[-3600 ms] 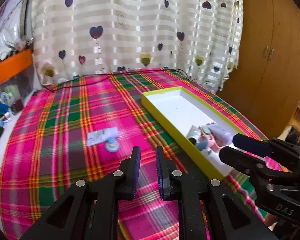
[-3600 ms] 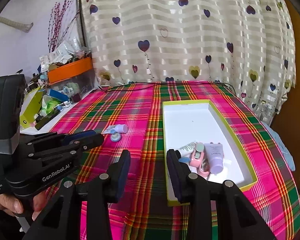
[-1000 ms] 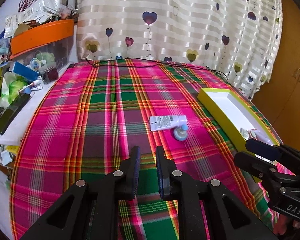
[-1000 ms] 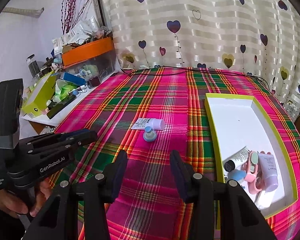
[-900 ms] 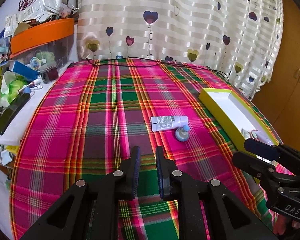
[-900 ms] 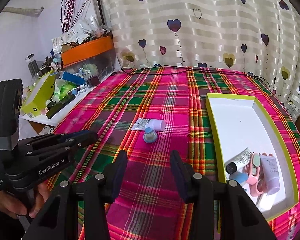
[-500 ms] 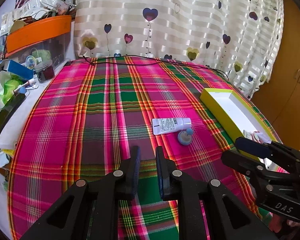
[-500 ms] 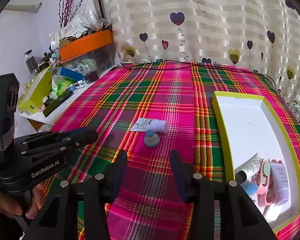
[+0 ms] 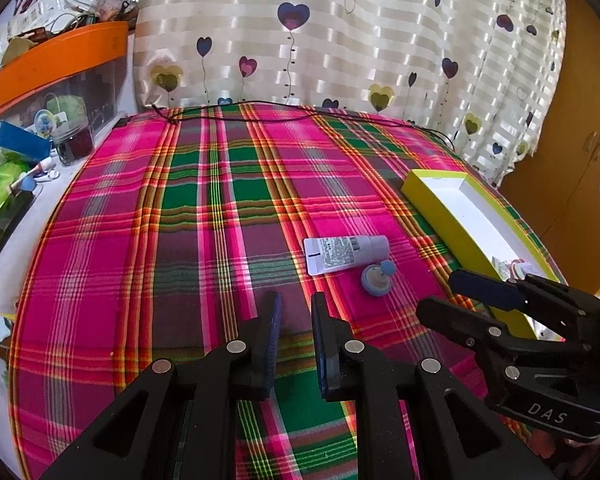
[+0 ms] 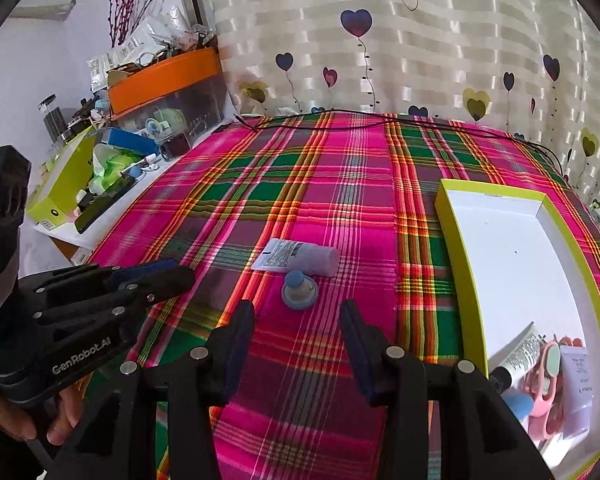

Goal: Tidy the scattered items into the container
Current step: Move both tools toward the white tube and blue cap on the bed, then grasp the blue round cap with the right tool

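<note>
A white and lilac tube lies on the plaid cloth beside a small blue round item. The yellow-rimmed white tray sits to the right and holds a tube, a pink item and a blue item at its near end. My right gripper is open and empty, just short of the blue item. My left gripper is open by a narrow gap and empty, left of both items. Each gripper shows in the other's view.
An orange-lidded clear bin and a cluttered side shelf with a yellow-green box stand at the left. A black cable runs along the table's far edge. A heart-print curtain hangs behind, with a wooden wardrobe to the right.
Both grippers have moved forward toward the tube and the blue item, which now look larger and closer. The items themselves have not moved. Jaw openings are unchanged.
</note>
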`<action>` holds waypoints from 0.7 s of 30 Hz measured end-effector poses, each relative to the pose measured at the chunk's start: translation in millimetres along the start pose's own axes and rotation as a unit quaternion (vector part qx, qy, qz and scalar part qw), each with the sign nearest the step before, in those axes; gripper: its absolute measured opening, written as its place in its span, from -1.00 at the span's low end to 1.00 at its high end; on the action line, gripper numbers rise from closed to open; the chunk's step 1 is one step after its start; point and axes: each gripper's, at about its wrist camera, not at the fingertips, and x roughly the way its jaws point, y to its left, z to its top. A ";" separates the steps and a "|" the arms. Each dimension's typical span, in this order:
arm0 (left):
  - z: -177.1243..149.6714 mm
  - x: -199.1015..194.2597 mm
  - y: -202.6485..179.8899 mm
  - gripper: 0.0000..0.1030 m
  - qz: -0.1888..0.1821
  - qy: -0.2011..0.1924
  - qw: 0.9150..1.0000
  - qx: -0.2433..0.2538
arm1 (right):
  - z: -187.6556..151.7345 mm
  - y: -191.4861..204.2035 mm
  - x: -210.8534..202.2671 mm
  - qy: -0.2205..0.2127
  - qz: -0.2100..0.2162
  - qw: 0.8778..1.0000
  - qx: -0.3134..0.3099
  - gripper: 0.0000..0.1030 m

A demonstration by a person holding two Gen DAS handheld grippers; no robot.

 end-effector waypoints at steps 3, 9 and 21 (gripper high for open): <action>1.1 3.3 0.7 -0.69 0.000 0.003 1.000 0.003 | 3.1 -2.0 7.5 0.006 -0.002 1.000 0.003 -0.13; 2.6 10.5 1.8 -0.69 0.001 0.009 1.000 0.007 | 7.8 -5.1 22.1 0.017 -0.003 1.000 0.006 -0.13; 7.1 16.8 8.2 -0.69 -0.002 0.008 1.000 0.004 | 14.6 -8.0 46.6 0.036 -0.005 0.999 0.007 -0.13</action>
